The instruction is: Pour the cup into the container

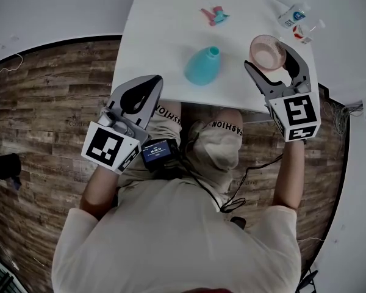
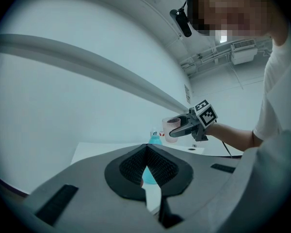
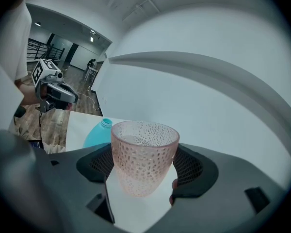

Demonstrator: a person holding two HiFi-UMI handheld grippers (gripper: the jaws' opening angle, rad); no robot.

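Only the right gripper view shows the grasp closely. The right hand-held gripper (image 3: 144, 155) is clenched on a translucent pink dimpled cup (image 3: 144, 147), one ribbed black pad on each side, and the cup is upright in the centre of the frame. I cannot tell whether it holds anything.

The left gripper view adds the height. At centre right of that frame the cup hangs clear above the white tabletop (image 2: 92, 152).

That view also shows the left hand-held gripper (image 2: 146, 147) clenched on nothing, its pads meeting at the tips. A sliver of the teal bottle-shaped container (image 1: 202, 66) shows through the gap below them.

The head view gives the layout. The container stands at the frame's upper centre, neck open, near the tabletop's front edge, and the cup is just to its right. The left hand-held gripper sits at the middle left, off the tabletop's front corner and over the wood-plank floor (image 1: 49, 102).

A small pink and teal toy (image 1: 213, 15) lies farther back. Two small bottles (image 1: 294, 17) stand at the upper right, their labels too small to read.

At lower centre, a small black device with a lit screen (image 1: 158, 151) rests on the person's lap, its digits illegible. "FASHION" is printed on each knee of the trousers (image 1: 226, 124).
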